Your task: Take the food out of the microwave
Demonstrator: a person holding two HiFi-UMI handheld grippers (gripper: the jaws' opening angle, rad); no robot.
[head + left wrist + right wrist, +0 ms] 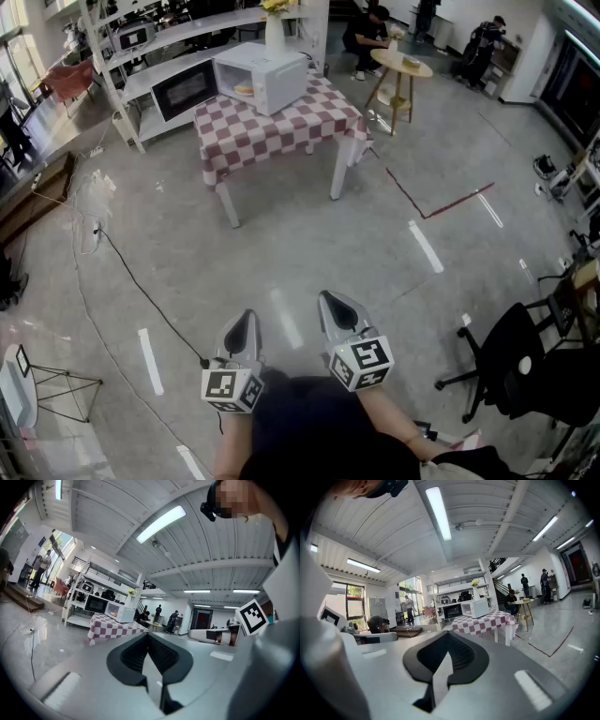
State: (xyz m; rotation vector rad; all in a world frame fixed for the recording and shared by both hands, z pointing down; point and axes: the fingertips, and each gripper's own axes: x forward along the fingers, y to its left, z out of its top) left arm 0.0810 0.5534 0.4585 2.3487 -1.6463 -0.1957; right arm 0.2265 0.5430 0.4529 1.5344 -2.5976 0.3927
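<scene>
A white microwave (pixel 263 77) stands on a red-and-white checked table (pixel 281 120) far ahead across the floor. Something yellow, the food (pixel 243 89), shows in its front; whether the door is open I cannot tell. My left gripper (pixel 247 328) and right gripper (pixel 337 307) are held low, close to my body, well short of the table, both shut and empty. In the left gripper view the microwave (pixel 123 613) sits far off, beyond the closed left gripper (pixel 148 635). In the right gripper view the microwave (pixel 477 607) sits past the closed right gripper (pixel 449 634).
A vase of yellow flowers (pixel 275 26) stands behind the microwave. White shelving with a black oven (pixel 184 89) lines the back left. A round wooden side table (pixel 400 66) and seated people are at the back right. A black office chair (pixel 522 362) is near right; a cable (pixel 141 292) crosses the floor.
</scene>
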